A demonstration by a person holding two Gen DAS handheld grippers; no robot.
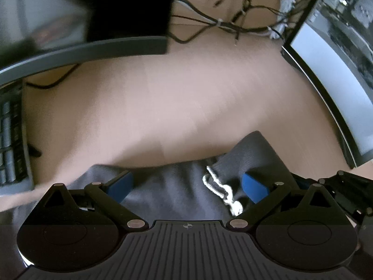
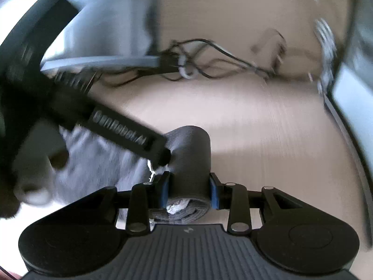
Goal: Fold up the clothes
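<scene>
A grey garment (image 1: 167, 184) with a white drawstring (image 1: 221, 191) lies on the wooden desk (image 1: 163, 107) right under my left gripper (image 1: 188, 184). The left gripper's blue pads (image 1: 123, 184) stand wide apart over the cloth, open. In the right wrist view my right gripper (image 2: 190, 191) is shut on a bunched fold of the grey garment (image 2: 191, 156), which arches up between the pads. The left gripper's black body (image 2: 121, 130) crosses that view from the left, just above the cloth.
A keyboard (image 1: 11, 140) lies at the left. A monitor base and stand (image 1: 112, 44) sit at the back left. A second monitor (image 1: 338, 77) stands at the right. Tangled cables (image 1: 235, 21) lie at the back of the desk.
</scene>
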